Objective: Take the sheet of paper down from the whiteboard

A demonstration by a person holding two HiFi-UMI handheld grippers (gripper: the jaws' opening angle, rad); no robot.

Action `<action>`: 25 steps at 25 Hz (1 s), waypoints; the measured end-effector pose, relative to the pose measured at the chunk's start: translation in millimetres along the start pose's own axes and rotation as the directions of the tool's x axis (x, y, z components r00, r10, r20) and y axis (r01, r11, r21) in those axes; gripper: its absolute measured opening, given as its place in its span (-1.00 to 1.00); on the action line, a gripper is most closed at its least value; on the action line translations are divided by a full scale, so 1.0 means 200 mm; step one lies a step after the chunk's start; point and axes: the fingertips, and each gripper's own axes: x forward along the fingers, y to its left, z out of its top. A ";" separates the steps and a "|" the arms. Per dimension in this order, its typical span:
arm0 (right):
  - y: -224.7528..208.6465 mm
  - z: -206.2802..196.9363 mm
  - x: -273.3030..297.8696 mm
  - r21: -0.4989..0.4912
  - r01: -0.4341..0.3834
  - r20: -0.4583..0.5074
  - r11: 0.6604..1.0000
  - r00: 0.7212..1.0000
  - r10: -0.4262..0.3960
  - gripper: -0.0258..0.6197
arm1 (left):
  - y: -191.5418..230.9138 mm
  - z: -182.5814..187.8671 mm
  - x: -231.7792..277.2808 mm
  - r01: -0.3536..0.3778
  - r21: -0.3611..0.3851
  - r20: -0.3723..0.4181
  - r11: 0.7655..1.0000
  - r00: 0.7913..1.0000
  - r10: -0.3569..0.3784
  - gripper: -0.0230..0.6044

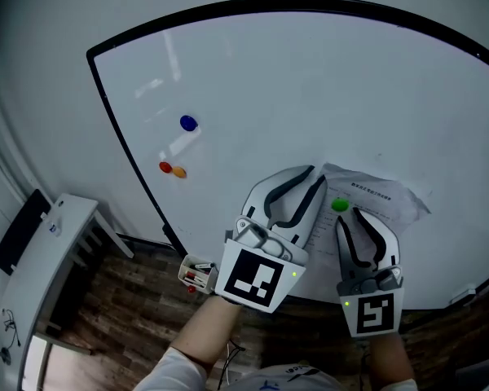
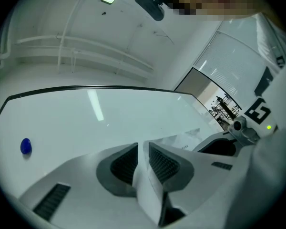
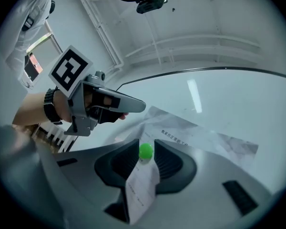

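Observation:
A creased printed sheet of paper (image 1: 385,197) hangs low on the whiteboard (image 1: 310,88), with a green magnet (image 1: 340,205) on its left part. My left gripper (image 1: 315,177) is at the sheet's upper left corner. In the left gripper view its jaws (image 2: 143,145) are shut on a fold of the paper (image 2: 150,187). My right gripper (image 1: 349,213) sits just below the magnet. In the right gripper view the green magnet (image 3: 146,150) shows between its open jaws (image 3: 147,143), and a strip of paper (image 3: 139,187) lies loosely in the gap.
A blue magnet (image 1: 187,123), a red one (image 1: 165,167) and an orange one (image 1: 179,172) stick to the board's left part. Markers lie in a tray (image 1: 197,274) under the board's lower edge. A white table (image 1: 45,255) stands at the left on the wooden floor.

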 end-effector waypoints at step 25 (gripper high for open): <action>0.05 -0.14 0.11 -0.432 0.077 -0.110 0.898 0.984 -0.137 -0.45 | -0.02 -0.01 0.14 0.075 0.081 -0.031 0.994 0.997 -0.072 -0.88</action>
